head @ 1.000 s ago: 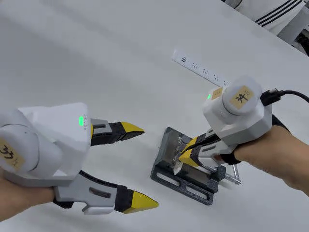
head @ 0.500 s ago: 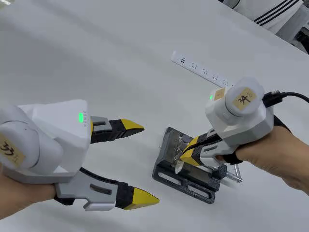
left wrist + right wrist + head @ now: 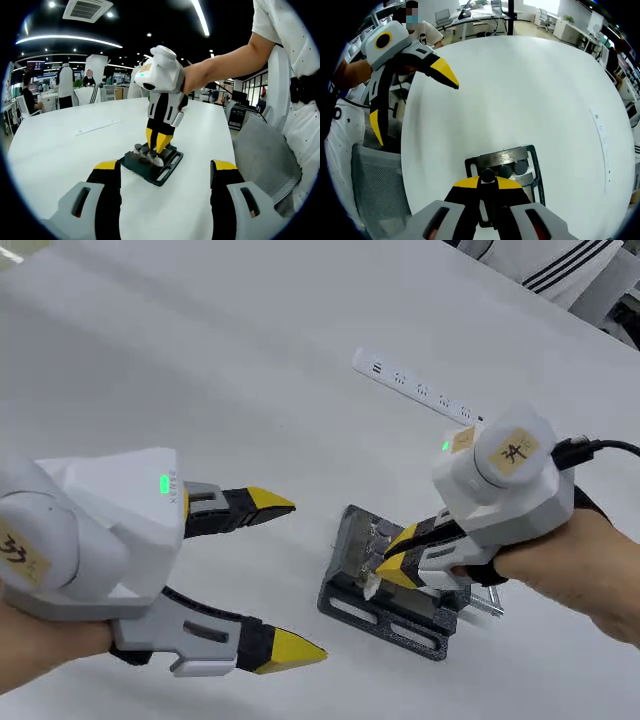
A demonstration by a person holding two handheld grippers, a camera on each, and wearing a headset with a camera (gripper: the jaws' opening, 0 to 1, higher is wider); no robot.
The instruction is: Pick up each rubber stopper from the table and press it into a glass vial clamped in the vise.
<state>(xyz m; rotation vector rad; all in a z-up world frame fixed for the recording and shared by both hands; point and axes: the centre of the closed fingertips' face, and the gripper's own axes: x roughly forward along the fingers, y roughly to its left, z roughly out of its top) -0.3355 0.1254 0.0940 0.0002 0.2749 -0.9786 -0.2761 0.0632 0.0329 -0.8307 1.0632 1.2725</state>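
A dark vise (image 3: pixel 395 612) sits on the white table and clamps a short row of glass vials with dark rubber stoppers (image 3: pixel 505 171) in them. My right gripper (image 3: pixel 385 568) is shut, and its yellow tips rest on top of the nearest stoppered vial (image 3: pixel 486 174). From the left gripper view, the right gripper (image 3: pixel 157 143) points straight down onto the vise (image 3: pixel 159 170). My left gripper (image 3: pixel 283 575) is held wide open to the left of the vise with nothing between its fingers. It appears as the left gripper (image 3: pixel 410 100) in the right gripper view.
A white power strip (image 3: pixel 415 388) lies on the table beyond the vise. A person in striped clothing (image 3: pixel 560 265) stands at the far corner. A grey chair (image 3: pixel 265 150) is beside the table edge. Bare white tabletop (image 3: pixel 200 360) surrounds the vise.
Almost nothing. The right gripper stays shut with its tips on the vials in the vise, and the left gripper stays open in the same place.
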